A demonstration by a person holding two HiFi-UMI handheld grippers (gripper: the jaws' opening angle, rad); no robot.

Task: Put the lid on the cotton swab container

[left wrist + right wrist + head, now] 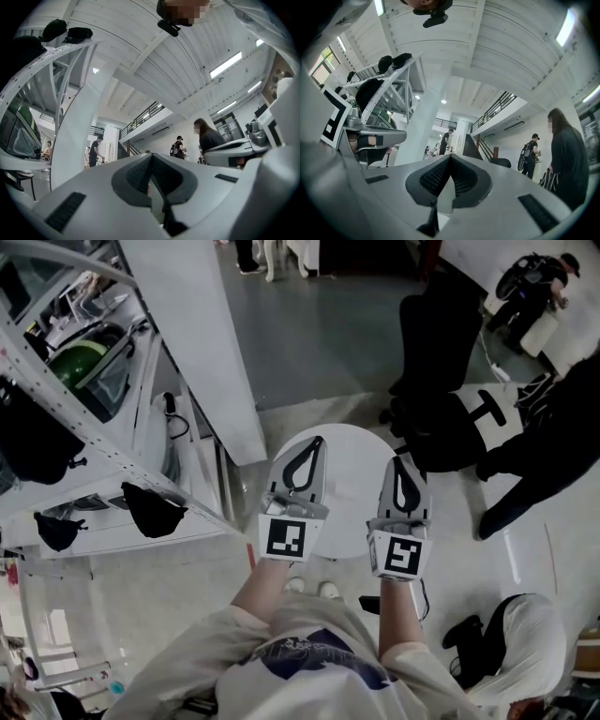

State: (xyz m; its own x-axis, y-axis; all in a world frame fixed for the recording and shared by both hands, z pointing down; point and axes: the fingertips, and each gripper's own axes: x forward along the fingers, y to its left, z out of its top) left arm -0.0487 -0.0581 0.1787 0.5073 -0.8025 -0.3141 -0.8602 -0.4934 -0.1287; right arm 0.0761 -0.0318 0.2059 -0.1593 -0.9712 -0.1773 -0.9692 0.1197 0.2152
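No cotton swab container and no lid shows in any view. In the head view, two hands hold both grippers side by side over a small round white table [352, 474]. My left gripper [319, 441] is shut with nothing between its fingers. My right gripper [401, 458] is shut and empty too. In the left gripper view the left gripper [151, 155] has its jaws together and points out into the room. In the right gripper view the right gripper [450, 156] likewise has its jaws together and faces the hall.
White shelving [94, 427] with dark items stands at the left, beside a white column [197, 343]. A black office chair [441, 381] stands behind the table. A person in dark clothes [534, 456] is at the right. Several people [562, 154] stand farther off.
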